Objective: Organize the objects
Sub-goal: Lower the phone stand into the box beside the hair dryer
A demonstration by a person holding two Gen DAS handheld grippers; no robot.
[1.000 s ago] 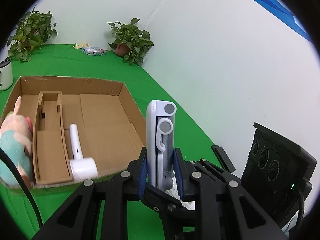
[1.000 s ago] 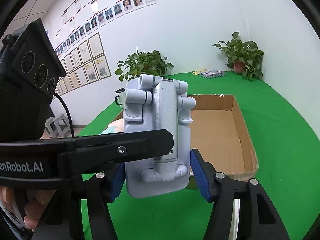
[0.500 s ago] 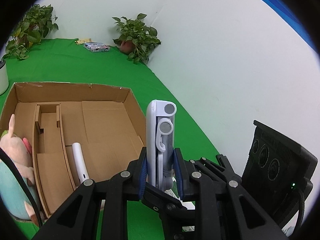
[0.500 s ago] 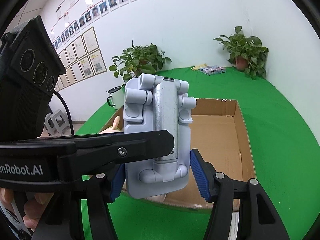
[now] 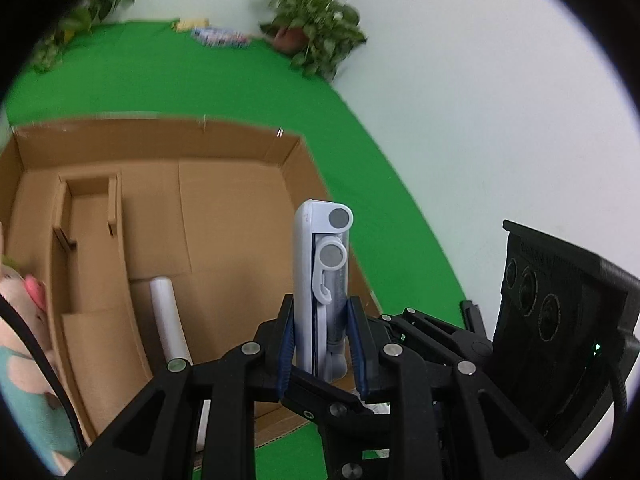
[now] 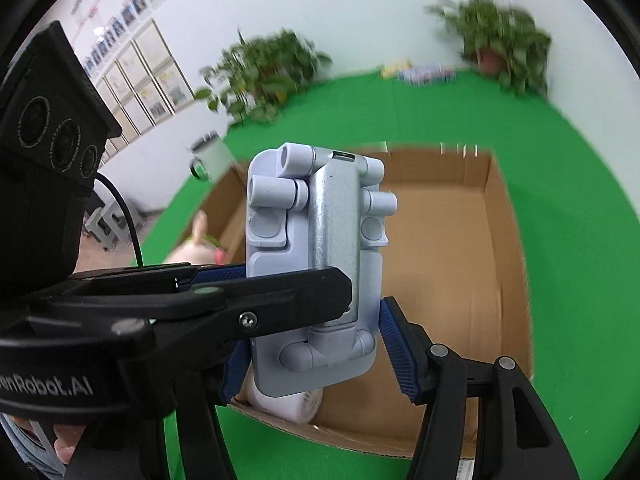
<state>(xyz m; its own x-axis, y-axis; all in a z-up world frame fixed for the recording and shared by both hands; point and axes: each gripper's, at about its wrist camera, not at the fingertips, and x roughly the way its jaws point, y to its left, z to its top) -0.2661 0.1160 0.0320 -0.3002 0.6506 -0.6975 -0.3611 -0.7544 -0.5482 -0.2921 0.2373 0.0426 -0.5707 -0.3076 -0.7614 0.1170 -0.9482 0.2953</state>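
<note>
A folded light-blue and grey phone stand (image 5: 320,248) stands upright, gripped from two sides. My left gripper (image 5: 320,320) is shut on its thin edges. My right gripper (image 6: 314,344) is shut across its wide face (image 6: 316,220), blue pads against both sides. One black finger (image 6: 280,292) of the left gripper crosses in front of the stand in the right wrist view. The stand hangs over the near right part of an open cardboard box (image 5: 224,240), also seen as the box (image 6: 440,260) below the stand.
Inside the box lie a white handled object (image 5: 168,320) and a plush toy (image 5: 20,320) at the left, beside a cardboard divider (image 5: 92,240). Green cloth (image 5: 360,184) covers the table. Potted plants (image 5: 312,36), a small packet (image 5: 218,36) and a mug (image 6: 208,156) stand beyond the box.
Both grippers have carried the stand forward together, from before the box to over its near edge. The box now fills more of both views. Neither grip has changed.
</note>
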